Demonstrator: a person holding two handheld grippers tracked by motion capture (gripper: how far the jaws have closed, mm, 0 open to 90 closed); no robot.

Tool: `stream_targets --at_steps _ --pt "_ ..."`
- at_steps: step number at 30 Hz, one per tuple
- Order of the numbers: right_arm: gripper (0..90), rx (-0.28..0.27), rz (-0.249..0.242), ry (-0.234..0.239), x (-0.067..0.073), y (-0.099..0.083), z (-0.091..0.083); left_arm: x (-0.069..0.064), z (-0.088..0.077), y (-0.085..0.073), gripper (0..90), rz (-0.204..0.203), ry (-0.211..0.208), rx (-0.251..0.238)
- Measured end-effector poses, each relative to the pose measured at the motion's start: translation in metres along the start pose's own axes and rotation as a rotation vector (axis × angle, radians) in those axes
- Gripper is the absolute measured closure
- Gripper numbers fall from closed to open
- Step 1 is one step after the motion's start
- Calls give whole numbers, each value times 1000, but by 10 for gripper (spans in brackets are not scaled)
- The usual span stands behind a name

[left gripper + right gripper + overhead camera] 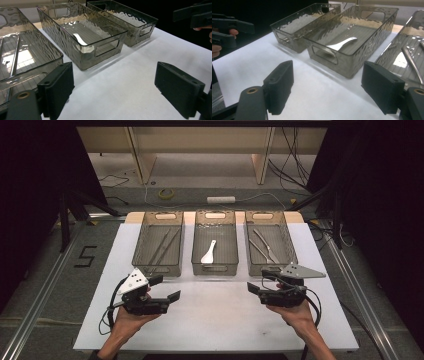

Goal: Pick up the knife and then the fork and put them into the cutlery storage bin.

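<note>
While both hands hold their tools low over the near part of the white table [215, 320], nothing sits between either set of jaws. On the person's left, the left gripper [167, 287] has its jaws spread wide with bare tabletop in the gap, as its own view confirms [113, 92]. It is just short of the near end of the left bin [159, 242]. The right gripper [259, 282] likewise has its jaws wide apart and empty, seen over the white surface in its own view [327, 93]. It is close to the near end of the right bin [270, 242]. The two grippers are well apart and face each other across the open table. Beyond them three smoky clear bins stand side by side with gaps between, long sides parallel, each with a handle slot in its end walls. Long thin metal tools [162, 247] lie lengthwise in the left bin; their type cannot be told. A white spoon [208, 252] lies flat in the middle bin [215, 242], its broad end toward the person. Metal tongs [265, 247] lie in the right bin, angled slightly. Farther off, past the table edge, are a floor with cables [120, 180] and a tape roll [166, 193].
</note>
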State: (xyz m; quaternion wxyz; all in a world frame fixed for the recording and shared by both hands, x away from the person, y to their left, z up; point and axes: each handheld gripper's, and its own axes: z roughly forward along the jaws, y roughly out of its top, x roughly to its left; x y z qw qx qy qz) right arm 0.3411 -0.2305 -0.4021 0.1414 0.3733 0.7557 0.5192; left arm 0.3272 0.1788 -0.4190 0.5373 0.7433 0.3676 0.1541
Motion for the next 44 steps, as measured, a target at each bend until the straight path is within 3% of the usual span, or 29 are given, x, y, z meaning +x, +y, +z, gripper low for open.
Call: stream_targets --at_steps 8,17,44 --pt "264 -8 -18 0 8 -21 -5 0 1 0 152 4 -7 4" --pt "248 -14 -2 -10 9 -34 -11 -1 1 0 152 4 -20 8" --pt "229 -10 -7 -24 9 -35 -11 -2 2 0 152 15 -22 14"
